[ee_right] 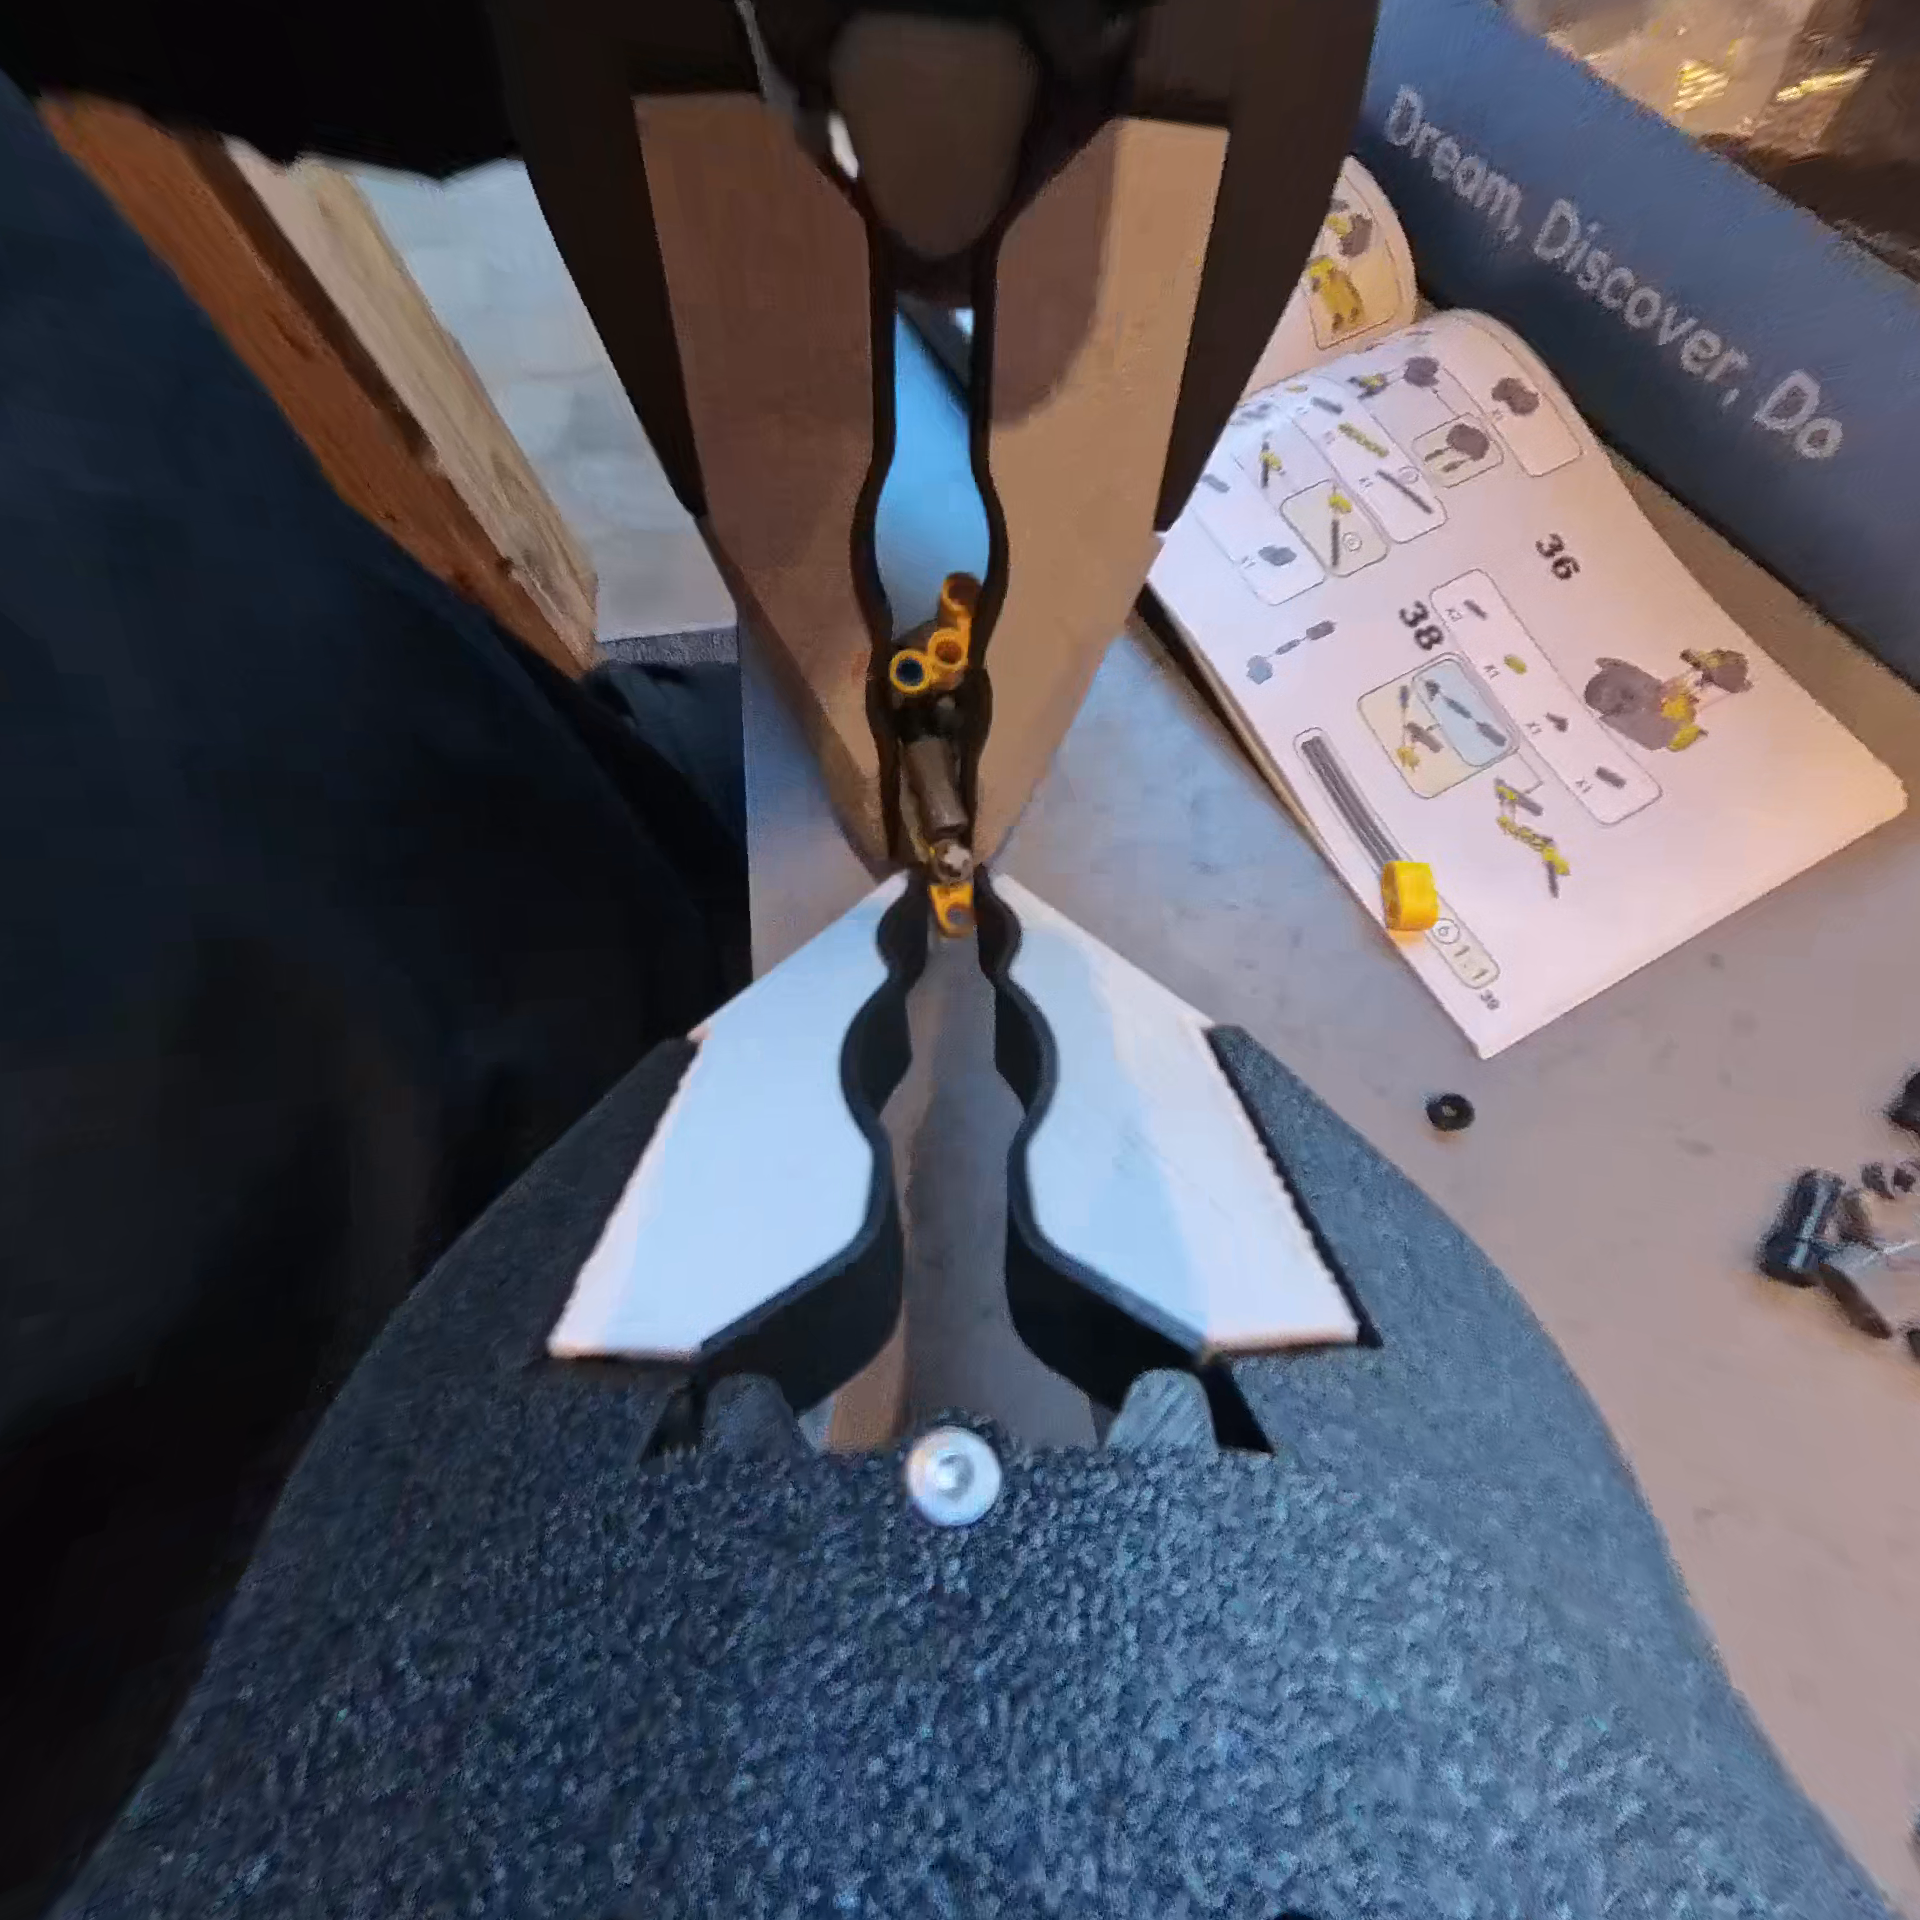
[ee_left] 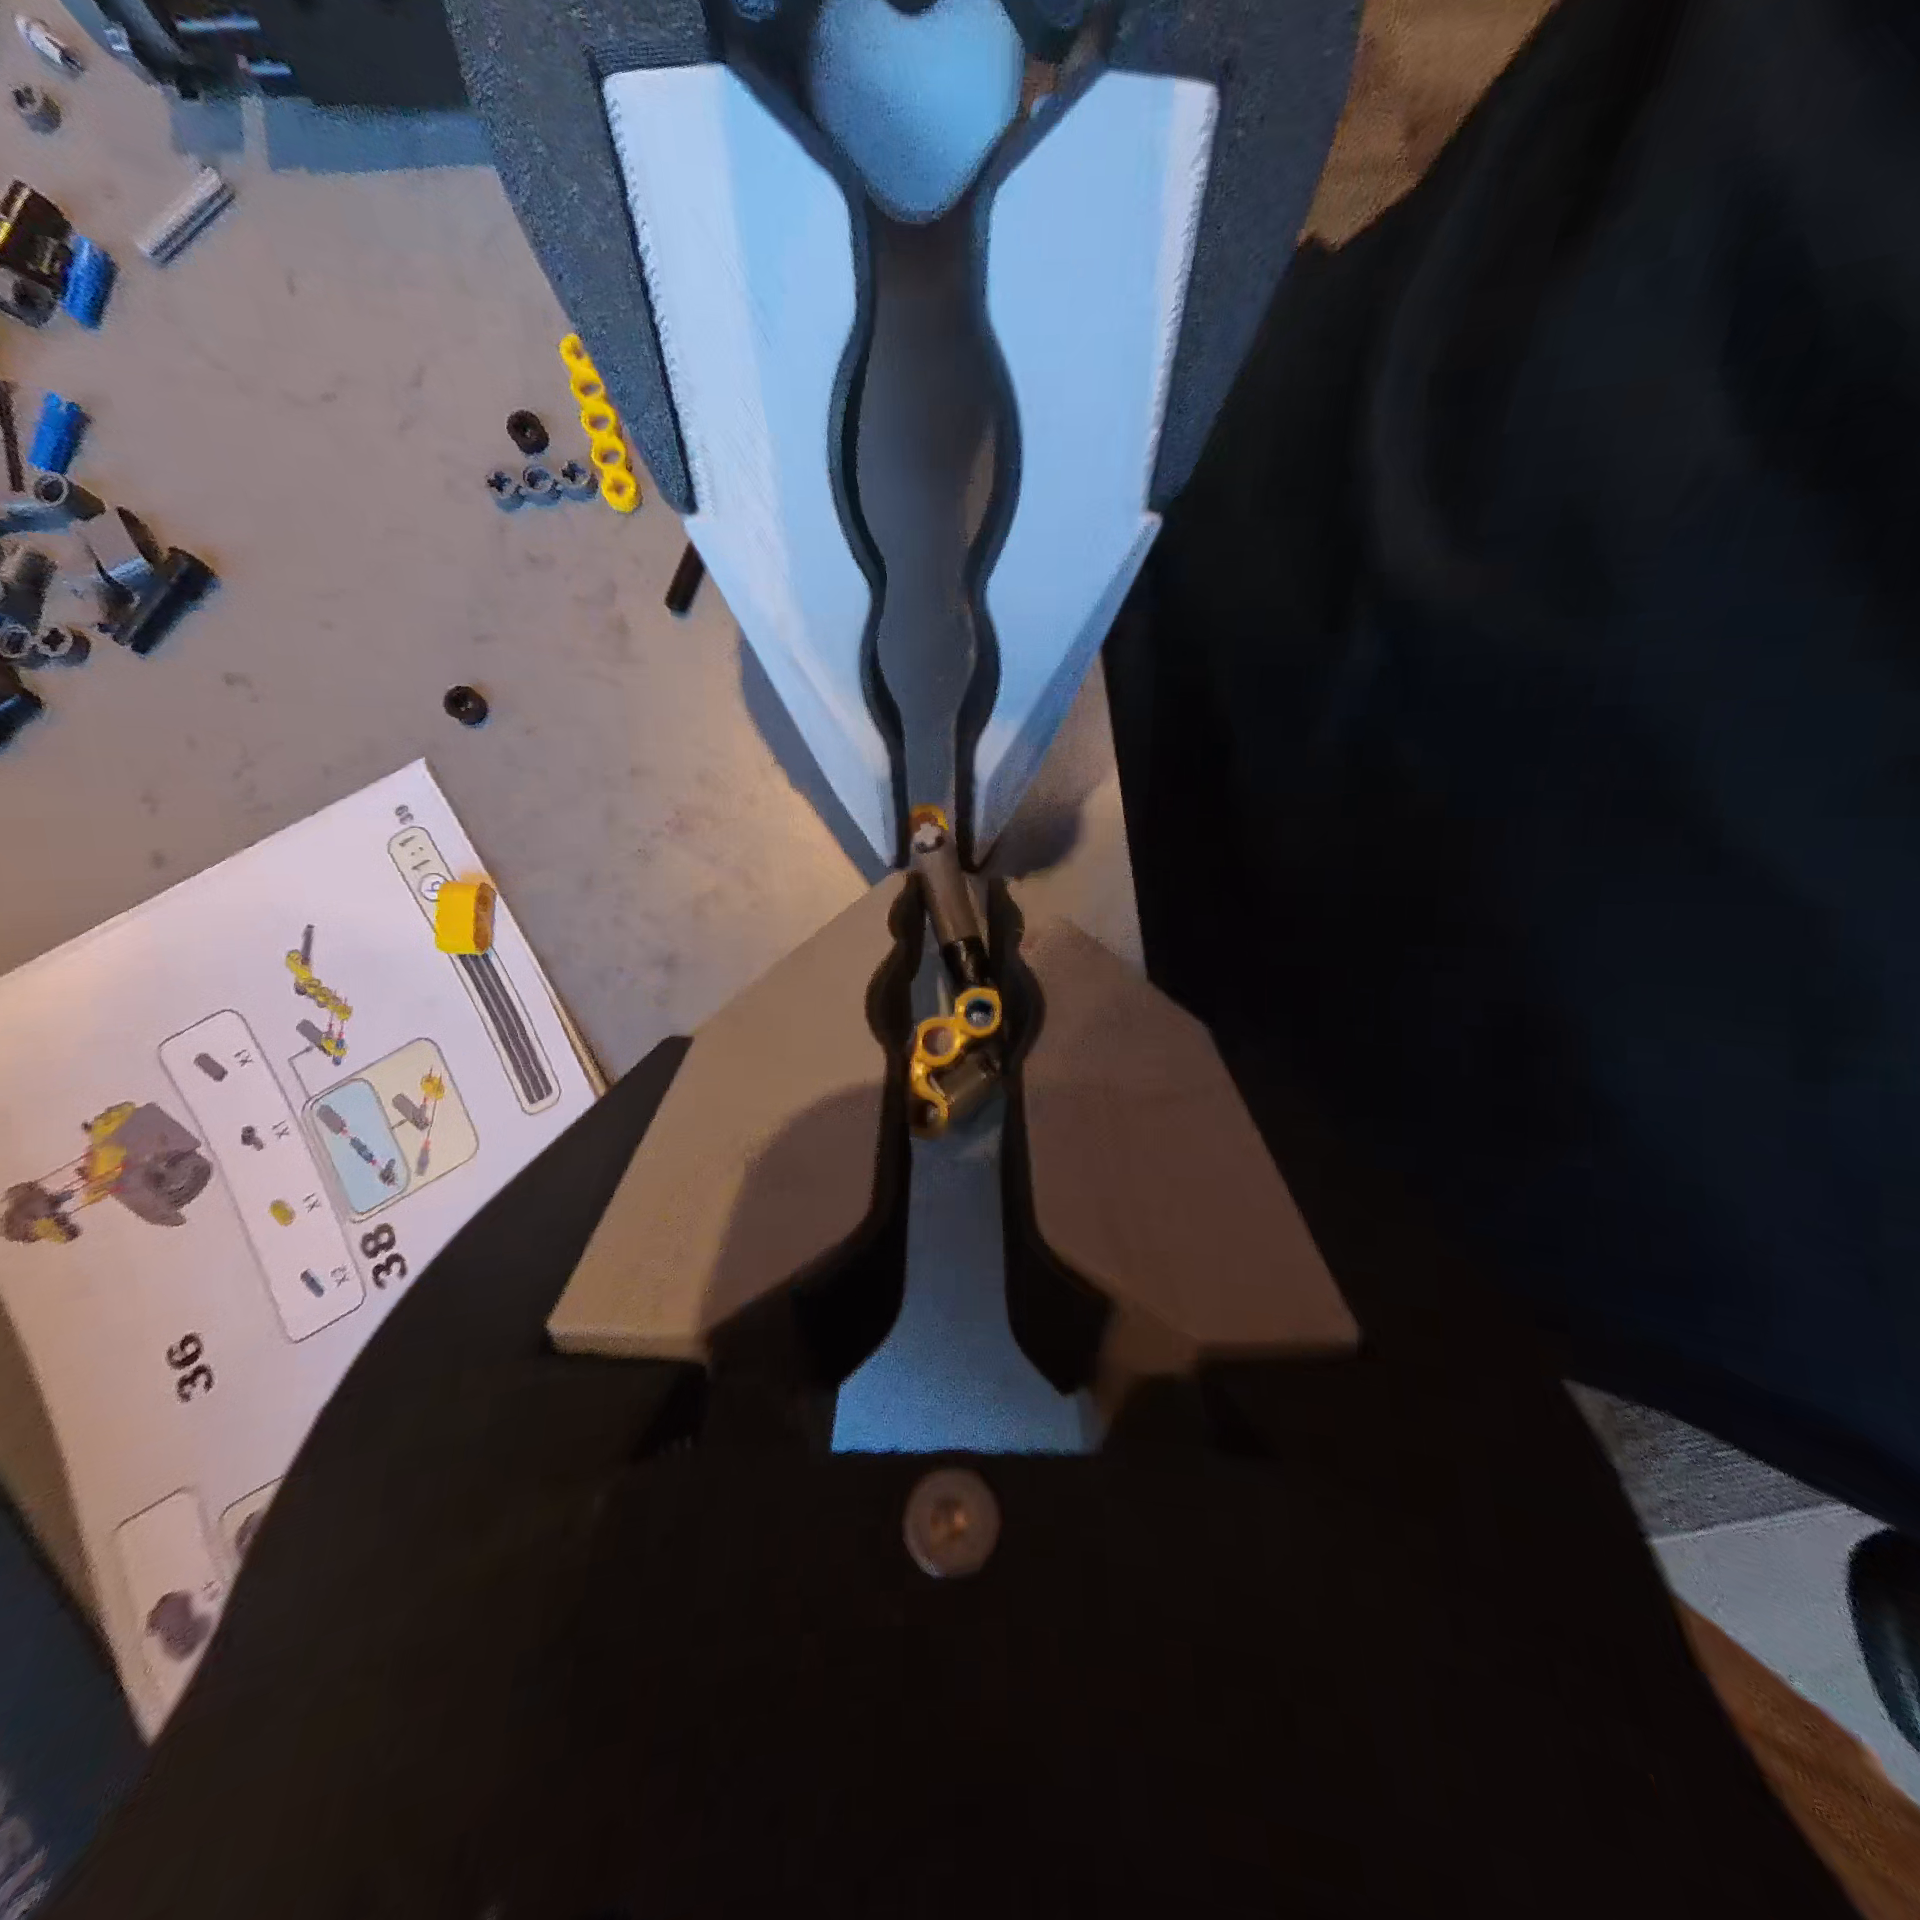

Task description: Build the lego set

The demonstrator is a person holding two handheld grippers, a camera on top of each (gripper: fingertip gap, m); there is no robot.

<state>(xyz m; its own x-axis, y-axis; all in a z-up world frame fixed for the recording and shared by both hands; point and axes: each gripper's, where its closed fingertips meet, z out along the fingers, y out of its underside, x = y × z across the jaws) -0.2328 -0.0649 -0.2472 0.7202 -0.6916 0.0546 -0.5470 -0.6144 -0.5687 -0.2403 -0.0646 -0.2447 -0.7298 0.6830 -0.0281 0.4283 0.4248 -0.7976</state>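
My two grippers meet tip to tip above the grey table (ee_left: 343, 623). My left gripper (ee_left: 943, 888), with a black body and tan fingers, is shut on a small assembly (ee_left: 956, 1049): a yellow holed piece, a black pin and a grey sleeve (ee_left: 948, 904) pointing forward. My right gripper (ee_right: 951, 896), with a grey textured body and white fingers, is shut on a small yellow piece (ee_right: 951, 906) that touches the end of the grey sleeve (ee_right: 935, 800). The right wrist view shows the left gripper (ee_right: 940, 854) from the front, and the left wrist view shows the right gripper (ee_left: 935, 854) likewise.
An open instruction booklet (ee_left: 260, 1091) (ee_right: 1507, 675) lies on the table with a yellow bush (ee_left: 464, 914) (ee_right: 1408, 894) on it. A yellow holed beam (ee_left: 597, 426) and loose black, grey and blue parts (ee_left: 62, 520) lie around. A person's dark clothing (ee_left: 1558, 727) fills one side. Only a small space, under 4 cm, lies between the two pairs of fingers.
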